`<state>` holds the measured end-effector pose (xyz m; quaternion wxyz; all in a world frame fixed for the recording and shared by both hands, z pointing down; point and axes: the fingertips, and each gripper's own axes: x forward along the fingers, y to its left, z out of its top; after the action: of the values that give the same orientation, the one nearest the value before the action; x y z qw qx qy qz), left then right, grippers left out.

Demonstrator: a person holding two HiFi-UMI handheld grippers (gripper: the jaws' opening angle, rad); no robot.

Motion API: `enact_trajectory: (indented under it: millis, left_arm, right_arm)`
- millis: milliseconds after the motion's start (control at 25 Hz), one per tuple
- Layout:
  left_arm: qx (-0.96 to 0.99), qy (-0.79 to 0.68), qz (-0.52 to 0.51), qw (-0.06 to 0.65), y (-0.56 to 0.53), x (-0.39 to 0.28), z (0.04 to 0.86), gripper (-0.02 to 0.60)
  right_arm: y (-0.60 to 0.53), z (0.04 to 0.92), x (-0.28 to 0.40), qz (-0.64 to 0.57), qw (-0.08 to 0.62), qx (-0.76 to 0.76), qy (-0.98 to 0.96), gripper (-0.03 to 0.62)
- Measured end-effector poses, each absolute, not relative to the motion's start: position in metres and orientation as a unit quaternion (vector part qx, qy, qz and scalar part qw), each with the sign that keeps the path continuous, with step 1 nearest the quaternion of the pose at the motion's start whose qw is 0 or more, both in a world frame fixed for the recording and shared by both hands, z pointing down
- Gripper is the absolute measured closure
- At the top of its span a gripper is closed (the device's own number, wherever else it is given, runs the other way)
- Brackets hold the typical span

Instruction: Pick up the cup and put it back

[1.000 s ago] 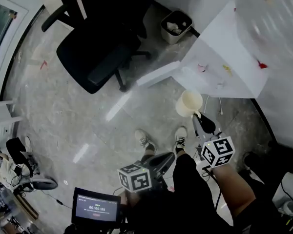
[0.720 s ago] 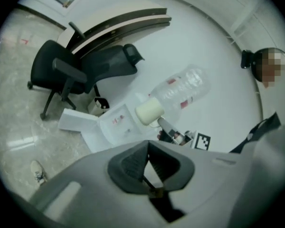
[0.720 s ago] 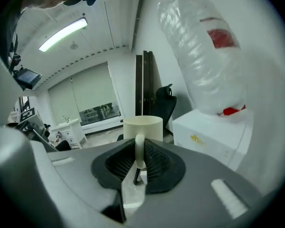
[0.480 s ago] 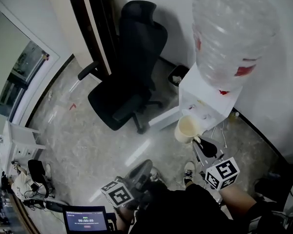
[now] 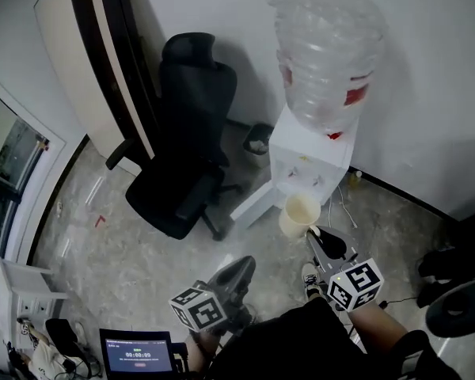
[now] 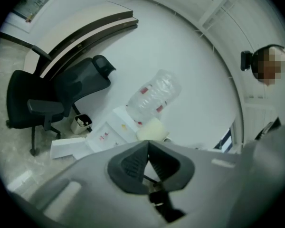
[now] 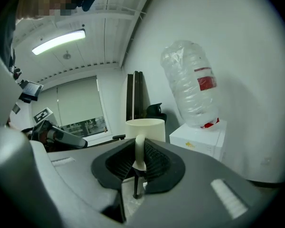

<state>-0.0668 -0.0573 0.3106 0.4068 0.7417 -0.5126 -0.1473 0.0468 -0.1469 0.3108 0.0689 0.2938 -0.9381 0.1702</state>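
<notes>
Grey marbled floor [image 5: 127,260] is taking up most of the head view, w/ a plain white wall [image 5: 427,93] running along the far and right side. A black wheeled office chair [image 5: 186,157] is standing far left of centre, its back toward the wall. Right of it, a clear plastic water bottle [image 5: 324,54] w/ a red label is sitting upside down on top of a white box-shaped dispenser cabinet [image 5: 309,153] against the wall. A white flat panel [image 5: 253,204] is lying on the floor just beside the cabinet's near left corner. The right gripper [image 5: 317,236], grey body w/ black ribbed pads, is reaching fwd from the near right; in the right gripper view [image 7: 139,163] its jaws are pinching the handle of a cream-coloured round cup [image 5: 299,214], pads pressing on both sides of the handle. The cup is hanging upright in the air, mouth up, just near of the cabinet's front; whether it is touching the cabinet can't be told. The left gripper [image 5: 244,264] is hovering near centre, well apart from the cup, jaws pressed together at the tips w/ nothing btwn them [image 6: 148,148]. A small pale waste bin [image 5: 259,137] is standing btwn chair and cabinet, and a small dark screen [image 5: 138,355] is glowing at the near left edge.
</notes>
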Motion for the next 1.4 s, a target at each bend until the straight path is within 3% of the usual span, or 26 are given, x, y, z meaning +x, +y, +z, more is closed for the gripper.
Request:
enact_trajectory:
  millis: [200, 560, 1400]
  left_arm:
    - [0.781, -0.462, -0.119, 0.402, 0.002, -0.090, 0.310, 0.577]
    - [0.808, -0.416, -0.092, 0.407, 0.064, -0.090, 0.310, 0.577]
    - [0.818, -0.417, -0.075, 0.390, 0.158, 0.088, 0.289, 0.577]
  right_arm:
    - [-0.068, 0.296, 0.032, 0.192, 0.043, 0.354, -0.914, 0.542]
    - [0.044, 0.282, 0.032, 0.158, 0.061, 0.383, -0.908, 0.543]
    - [0.146, 0.227, 0.183, 0.114, -0.003, 0.353, -0.929, 0.545]
